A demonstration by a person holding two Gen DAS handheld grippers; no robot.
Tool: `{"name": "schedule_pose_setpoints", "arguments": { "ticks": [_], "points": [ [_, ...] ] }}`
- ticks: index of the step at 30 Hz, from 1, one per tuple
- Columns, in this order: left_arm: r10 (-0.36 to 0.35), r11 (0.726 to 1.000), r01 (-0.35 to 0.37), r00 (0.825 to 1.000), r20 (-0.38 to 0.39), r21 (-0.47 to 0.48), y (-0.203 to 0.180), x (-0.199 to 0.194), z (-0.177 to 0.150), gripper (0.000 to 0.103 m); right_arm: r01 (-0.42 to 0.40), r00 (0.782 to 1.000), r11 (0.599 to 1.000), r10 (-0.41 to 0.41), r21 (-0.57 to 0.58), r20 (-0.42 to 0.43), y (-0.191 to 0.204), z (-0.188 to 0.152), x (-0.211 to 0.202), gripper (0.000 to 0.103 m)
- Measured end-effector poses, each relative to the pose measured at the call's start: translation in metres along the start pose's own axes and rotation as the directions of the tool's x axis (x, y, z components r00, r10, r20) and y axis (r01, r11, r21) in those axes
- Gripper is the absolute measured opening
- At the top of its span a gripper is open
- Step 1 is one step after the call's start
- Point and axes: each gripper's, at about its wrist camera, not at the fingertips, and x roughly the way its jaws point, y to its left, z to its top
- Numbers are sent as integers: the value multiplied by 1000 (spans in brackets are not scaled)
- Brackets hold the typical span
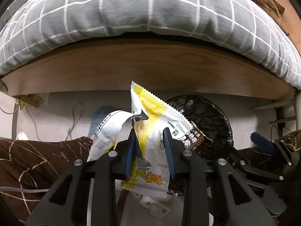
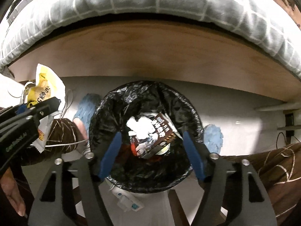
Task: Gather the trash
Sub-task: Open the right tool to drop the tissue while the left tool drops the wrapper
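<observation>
Left gripper (image 1: 149, 141) clamped on yellow-and-white snack wrapper (image 1: 150, 116); right gripper (image 2: 152, 150) jaws apart, empty, above black-lined trash bin (image 2: 190, 101).

Brown carton (image 2: 161, 131) lies inside the bin on other scraps. Wrapper hangs beside the bin, not over it yet. It looks feather-light, limp, crinkly, slick film, likely to flutter or slip; pinch mid-body or at the crimped seam, as now. Small white packet (image 2: 129, 203) on floor near bin, uncollected.
</observation>
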Motion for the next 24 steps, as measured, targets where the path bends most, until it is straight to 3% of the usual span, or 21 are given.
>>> {"name": "schedule_pose_setpoints", "arguments": {
  "ticks": [8,24],
  "points": [
    [-24,999,24,1000,-3,49,-27,1,4,29,47,996,997,-51,54,73,-30,-5,-24,90],
    [-92,980,97,995,-33,172,-93,4,-5,31,75,987,975,-103,211,121,-100,-21,-50,93]
  ]
}}
